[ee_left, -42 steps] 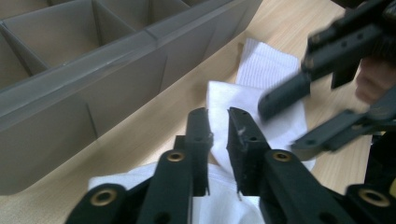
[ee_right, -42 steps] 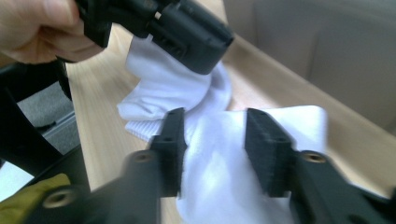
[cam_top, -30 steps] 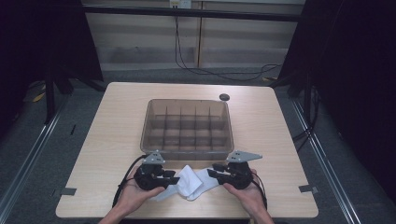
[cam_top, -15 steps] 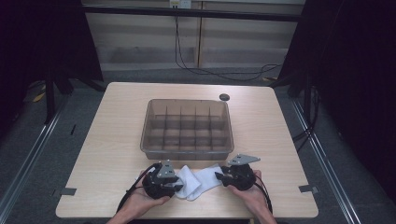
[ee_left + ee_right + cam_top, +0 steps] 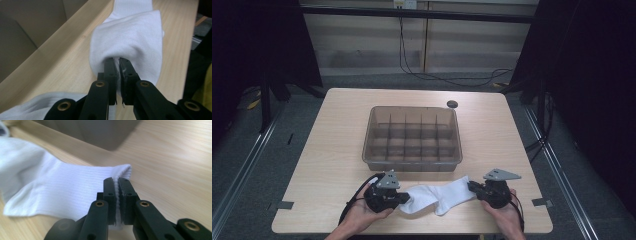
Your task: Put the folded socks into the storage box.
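On the near edge of the pale wooden table (image 5: 332, 150), the left gripper (image 5: 401, 198) has just been closing and now pinches one end of the white ribbed cotton sock (image 5: 439, 195); to its right the right gripper (image 5: 472, 187) has likewise closed, clamping the cuff. The sock lies stretched between them, just before the clear plastic compartment box (image 5: 412, 161). The step looks like grasping both ends; next probably calls for folding it together.

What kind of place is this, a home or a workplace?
Probably a lab or test workspace: a bare wooden table ringed by dark curtains, floor rails, and loose cables along the back wall.
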`<state>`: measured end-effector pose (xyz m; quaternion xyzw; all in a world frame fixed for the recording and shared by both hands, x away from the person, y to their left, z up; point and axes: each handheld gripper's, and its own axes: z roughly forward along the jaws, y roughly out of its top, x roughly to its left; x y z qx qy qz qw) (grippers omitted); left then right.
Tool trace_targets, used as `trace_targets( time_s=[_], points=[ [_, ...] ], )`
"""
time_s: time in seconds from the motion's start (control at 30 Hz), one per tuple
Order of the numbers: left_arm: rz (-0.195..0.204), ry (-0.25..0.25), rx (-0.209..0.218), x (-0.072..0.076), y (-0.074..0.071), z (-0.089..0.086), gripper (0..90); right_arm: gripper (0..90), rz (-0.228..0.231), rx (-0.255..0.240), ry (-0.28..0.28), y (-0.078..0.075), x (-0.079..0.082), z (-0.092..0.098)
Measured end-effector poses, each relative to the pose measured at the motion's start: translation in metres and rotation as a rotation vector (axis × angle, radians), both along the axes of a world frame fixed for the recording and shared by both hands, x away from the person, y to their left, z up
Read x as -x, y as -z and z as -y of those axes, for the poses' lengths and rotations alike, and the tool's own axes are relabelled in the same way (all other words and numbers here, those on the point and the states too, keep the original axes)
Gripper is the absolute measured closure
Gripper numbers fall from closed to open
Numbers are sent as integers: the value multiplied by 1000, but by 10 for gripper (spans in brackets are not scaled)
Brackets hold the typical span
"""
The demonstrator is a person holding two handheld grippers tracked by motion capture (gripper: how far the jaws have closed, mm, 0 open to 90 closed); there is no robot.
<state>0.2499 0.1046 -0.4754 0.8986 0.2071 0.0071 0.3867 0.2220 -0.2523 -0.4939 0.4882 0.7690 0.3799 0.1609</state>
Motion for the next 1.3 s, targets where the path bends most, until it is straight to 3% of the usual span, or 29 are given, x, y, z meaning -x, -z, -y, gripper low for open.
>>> trace_targets(
  time_s=[0.13,0.23,0.33,0.4,0.53,0.63,0.7,0.87,1.1,1.2,1.3],
  points=[
    [-4,6,-25,0,5,4,849,850,11,2,56,1,5,22],
    [1,-7,-41,-1,10,7,838,827,20,7,87,1,4,26],
    [-8,-32,-24,-2,10,6,758,734,57,-8,108,-6,3,25],
    [-11,-36,-8,-3,7,3,744,736,71,-32,100,-11,2,21],
    [-18,-25,16,-2,3,-1,777,774,36,-52,5,-7,-2,-2],
    [-18,-13,17,-1,4,0,820,789,-7,-31,-37,3,-9,-15],
    [-20,-24,20,-2,4,0,820,794,-23,7,-44,7,-13,-16],
    [-23,-63,39,-9,3,-3,784,803,-31,8,9,8,-18,-1],
    [-37,-104,87,-16,-9,-24,753,791,-23,10,54,9,-19,14],
    [-42,-127,92,-15,-13,-37,709,750,-21,21,57,6,-20,12],
    [-49,-142,83,-10,-13,-54,648,737,9,0,44,-2,-17,5]
  ],
)
